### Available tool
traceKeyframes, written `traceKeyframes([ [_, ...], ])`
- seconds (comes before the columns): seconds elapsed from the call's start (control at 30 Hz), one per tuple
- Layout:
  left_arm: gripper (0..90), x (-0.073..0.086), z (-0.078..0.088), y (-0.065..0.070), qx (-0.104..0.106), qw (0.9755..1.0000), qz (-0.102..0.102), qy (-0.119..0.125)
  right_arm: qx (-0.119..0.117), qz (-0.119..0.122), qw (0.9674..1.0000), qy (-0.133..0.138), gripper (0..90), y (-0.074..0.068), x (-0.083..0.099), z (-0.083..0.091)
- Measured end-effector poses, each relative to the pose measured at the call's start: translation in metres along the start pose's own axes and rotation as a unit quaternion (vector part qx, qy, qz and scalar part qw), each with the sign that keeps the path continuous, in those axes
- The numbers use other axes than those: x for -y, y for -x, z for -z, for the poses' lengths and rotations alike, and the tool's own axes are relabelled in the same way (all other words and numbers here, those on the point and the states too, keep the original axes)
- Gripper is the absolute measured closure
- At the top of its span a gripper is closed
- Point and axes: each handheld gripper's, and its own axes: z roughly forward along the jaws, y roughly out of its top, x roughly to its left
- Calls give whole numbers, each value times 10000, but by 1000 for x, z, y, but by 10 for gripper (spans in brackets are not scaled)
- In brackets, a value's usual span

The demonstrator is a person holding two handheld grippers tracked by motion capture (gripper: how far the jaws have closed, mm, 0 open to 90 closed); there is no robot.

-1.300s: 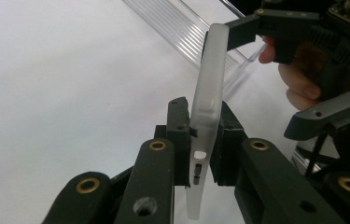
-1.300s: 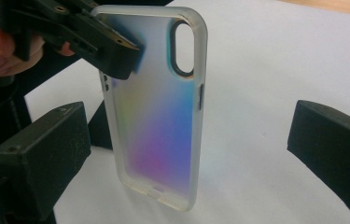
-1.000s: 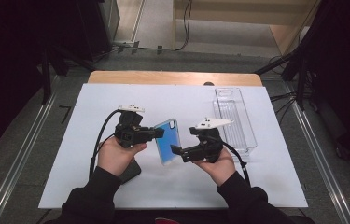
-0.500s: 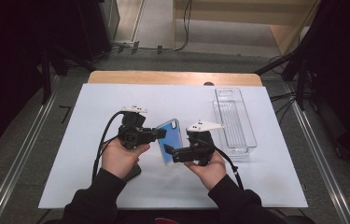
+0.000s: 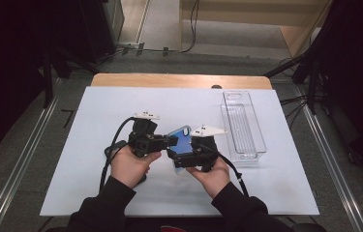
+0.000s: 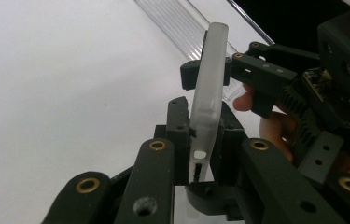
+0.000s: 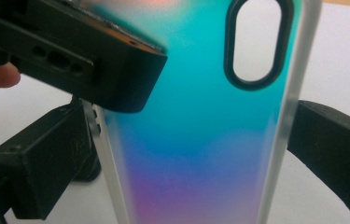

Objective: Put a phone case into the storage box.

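Lying on the white table [image 5: 97, 145], off to the right, is a long clear tray [image 5: 243, 126] with nothing in it that I can see. It sits well apart from the hands, and nothing stands between them.

The phone case [image 5: 181, 145], blue fading to purple with a frosted rim, is up off the table in the middle, between both grippers. The left gripper [image 6: 200, 161] is nearly closed and pinches the thin case by its flat faces near one end. The right gripper [image 7: 186, 154] has a jaw on each long edge of the case, touching its frosted rim and squeezing it from the sides.
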Motion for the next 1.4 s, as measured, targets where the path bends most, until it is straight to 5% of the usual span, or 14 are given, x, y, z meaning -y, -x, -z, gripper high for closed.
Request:
traceKeyframes([
  [0.1,801,0,0,1,-32,10000,-32,44,10,107,9999,99,132,-1,1,1],
  [0.27,785,0,2,1,56,10000,-44,67,33,201,9997,153,152,-4,1,3],
  [0.67,429,-6,22,0,176,9995,-34,266,68,110,9999,88,153,7,3,2],
  [0.87,313,-4,25,-4,314,9986,-333,258,104,58,9999,92,152,17,2,4],
  [1.3,313,15,25,-27,594,9965,-579,119,-78,130,9999,15,152,36,-4,15],
  [1.4,313,22,23,-31,469,9960,-749,137,-134,134,9998,-4,152,40,-6,18],
])
